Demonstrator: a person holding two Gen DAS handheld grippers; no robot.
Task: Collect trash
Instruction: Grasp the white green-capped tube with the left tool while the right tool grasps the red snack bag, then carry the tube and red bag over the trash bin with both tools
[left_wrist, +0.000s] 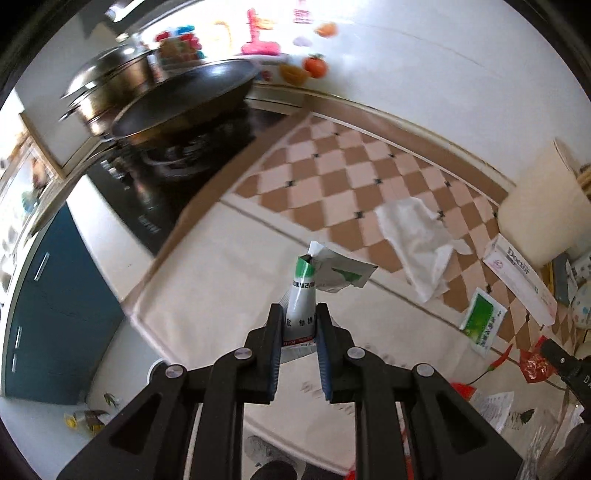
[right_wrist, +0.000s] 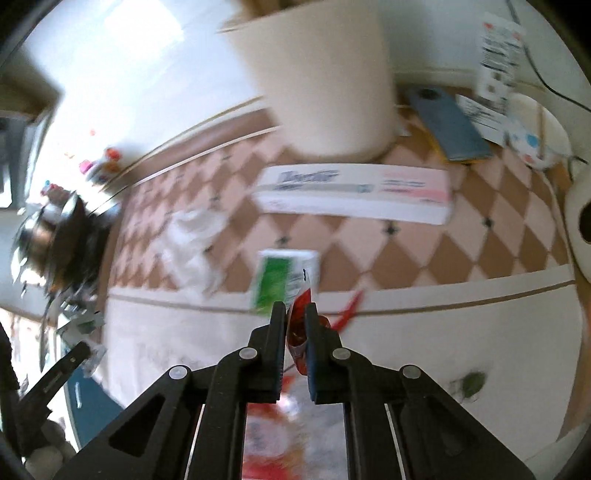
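Observation:
My left gripper is shut on a torn green and white packet, held above the cream counter. My right gripper is shut on a crumpled red wrapper; it also shows in the left wrist view. On the checkered mat lie a crumpled white tissue, also in the right wrist view, a green sachet, and a long white "Doctor" box.
A cream bin stands behind the box. A stove with a black pan and a lidded pot is at the left. A red chili, a blue book and a paper roll lie at the right.

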